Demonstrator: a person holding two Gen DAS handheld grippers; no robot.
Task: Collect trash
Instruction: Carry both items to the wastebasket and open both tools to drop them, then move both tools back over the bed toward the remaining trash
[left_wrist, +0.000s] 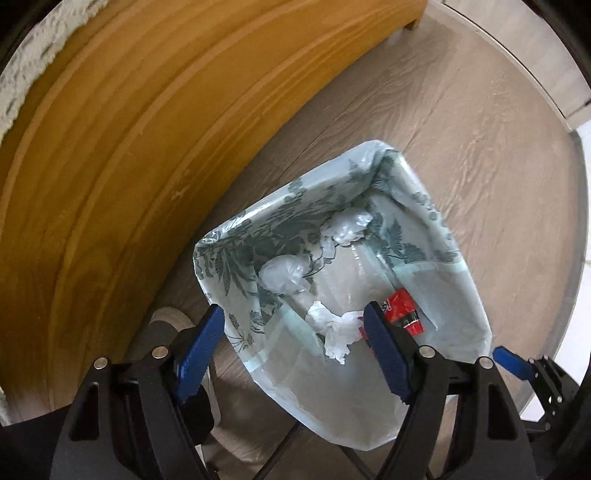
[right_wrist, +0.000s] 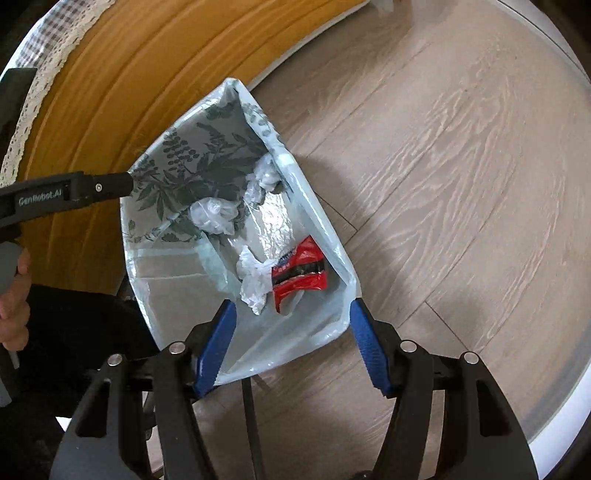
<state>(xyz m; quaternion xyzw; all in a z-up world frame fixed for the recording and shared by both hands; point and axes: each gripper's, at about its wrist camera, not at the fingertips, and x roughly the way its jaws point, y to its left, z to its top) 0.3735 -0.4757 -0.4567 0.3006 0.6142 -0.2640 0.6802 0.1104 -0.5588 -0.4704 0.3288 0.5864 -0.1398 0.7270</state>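
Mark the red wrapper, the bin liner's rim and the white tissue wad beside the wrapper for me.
red wrapper (right_wrist: 299, 273): right wrist view, middle of the crumpled red foil.
bin liner (right_wrist: 317, 221): right wrist view, its right rim edge.
white tissue wad (left_wrist: 338, 328): left wrist view, centre of the crumple.

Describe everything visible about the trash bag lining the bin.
The trash bag is thin, translucent pale-green plastic, folded over the rim of a rectangular bin with a leaf-print inner wall. It stands open on the wood-look floor beside a wooden furniture panel. Inside lie crumpled white tissues, clear plastic wads and a red wrapper. The right gripper straddles its near corner.
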